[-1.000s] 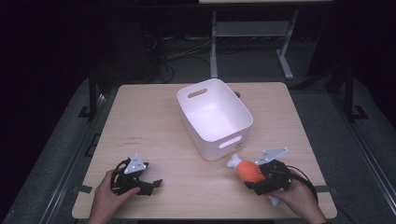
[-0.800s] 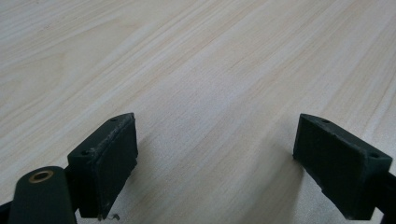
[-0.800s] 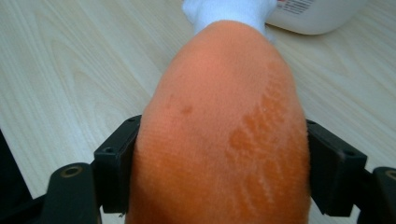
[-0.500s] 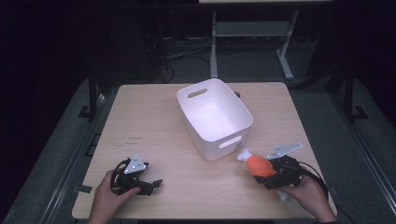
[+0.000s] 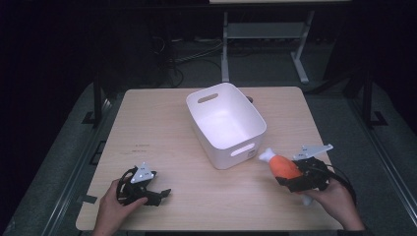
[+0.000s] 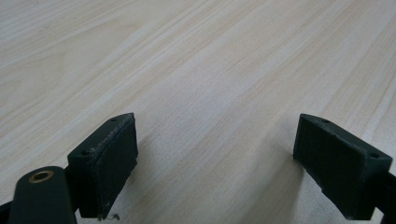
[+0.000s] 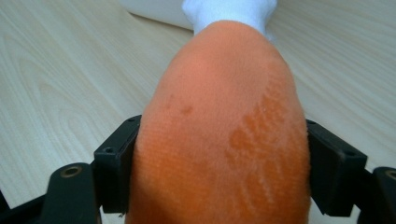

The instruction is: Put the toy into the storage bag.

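An orange plush drumstick (image 5: 282, 165) with a white tip is held off the table at the right, just beside the near right corner of the white bin (image 5: 225, 124). My right gripper (image 5: 290, 178) is shut on it; in the right gripper view the orange body (image 7: 224, 135) bulges between the two black jaws, white tip pointing away. My left gripper (image 5: 158, 195) rests low over the table's near left part, open, and in the left gripper view bare wood (image 6: 210, 93) lies between its pads (image 6: 105, 158).
The white bin stands in the middle of the wooden table (image 5: 147, 132), tilted diagonally, with handle slots in its short walls. A small white object (image 5: 307, 200) lies under the right hand. Dark floor, cables and a metal stand (image 5: 265, 34) lie beyond the far edge.
My right gripper has carried the drumstick up and to the right, away from the table's front and closer to the bin's corner. The left gripper has stayed put.
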